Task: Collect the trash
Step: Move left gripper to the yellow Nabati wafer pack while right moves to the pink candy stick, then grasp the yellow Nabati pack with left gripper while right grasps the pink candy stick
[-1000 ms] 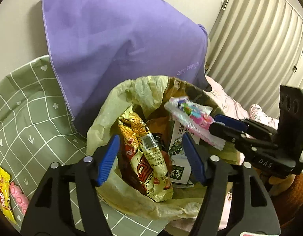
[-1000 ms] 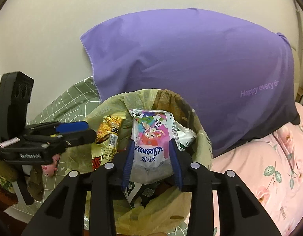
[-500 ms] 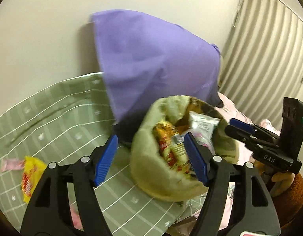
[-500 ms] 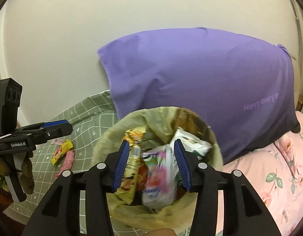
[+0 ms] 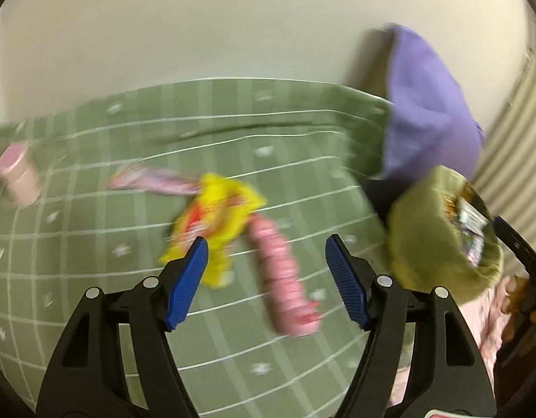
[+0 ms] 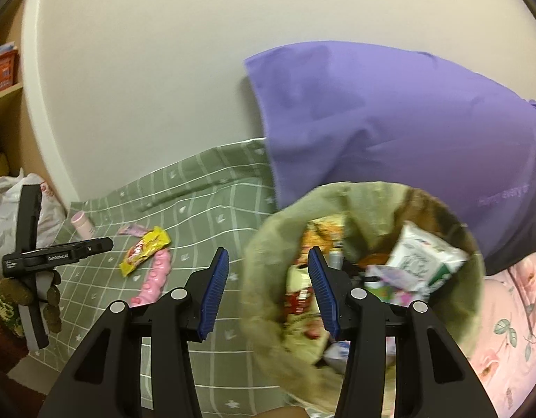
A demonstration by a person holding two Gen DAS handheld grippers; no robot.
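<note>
My left gripper (image 5: 266, 271) is open and empty above the green checked bedspread (image 5: 128, 244). Just beyond it lie a yellow snack wrapper (image 5: 215, 216), a pink ribbed packet (image 5: 281, 271) and a thin pink wrapper (image 5: 153, 179). The olive trash bag (image 5: 438, 240) stands at the right, full of wrappers. My right gripper (image 6: 268, 289) is open and empty at the left rim of the trash bag (image 6: 365, 278). The yellow wrapper (image 6: 146, 249), pink packet (image 6: 154, 275) and left gripper (image 6: 59, 254) show to its left.
A purple pillow (image 6: 407, 129) leans on the wall behind the bag. A small pink bottle (image 5: 18, 174) lies at the bedspread's far left; it also shows in the right wrist view (image 6: 81, 223). A white plastic bag (image 6: 10, 205) sits off the bed. Pink floral bedding (image 6: 511, 331) is right.
My left gripper swung left from over the trash bag to over the wrappers on the bedspread. My right gripper let the colourful packet drop into the bag and shifted left, now open and empty.
</note>
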